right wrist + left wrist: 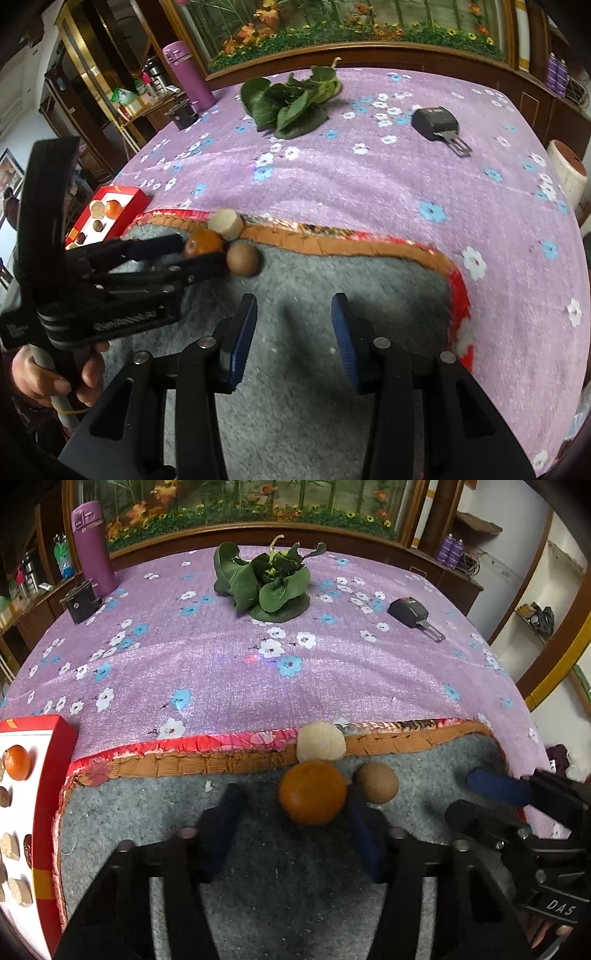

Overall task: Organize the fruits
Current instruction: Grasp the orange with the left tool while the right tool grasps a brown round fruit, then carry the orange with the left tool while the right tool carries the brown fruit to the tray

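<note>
An orange (312, 792) (203, 245) lies on the grey mat (280, 893), touching a brown round fruit (378, 782) (243, 264) on its right and a pale cream fruit (320, 740) (225, 225) behind it. My left gripper (291, 801) (201, 253) is around the orange. Its right finger is against the orange and a gap shows at the left finger, so it stands open. At the left, a red box (55, 760) (129, 205) holds another orange and several small pieces. My right gripper (293, 328) (476, 801) hovers open and empty over the mat, to the right.
A purple floral cloth (221, 664) covers the table beyond the mat's orange-red border. On it lie leafy greens (266, 579), a black seat-belt buckle (410, 613), a purple flask (92, 546) and a small black holder (79, 602). A hand (55, 376) holds the left gripper's handle.
</note>
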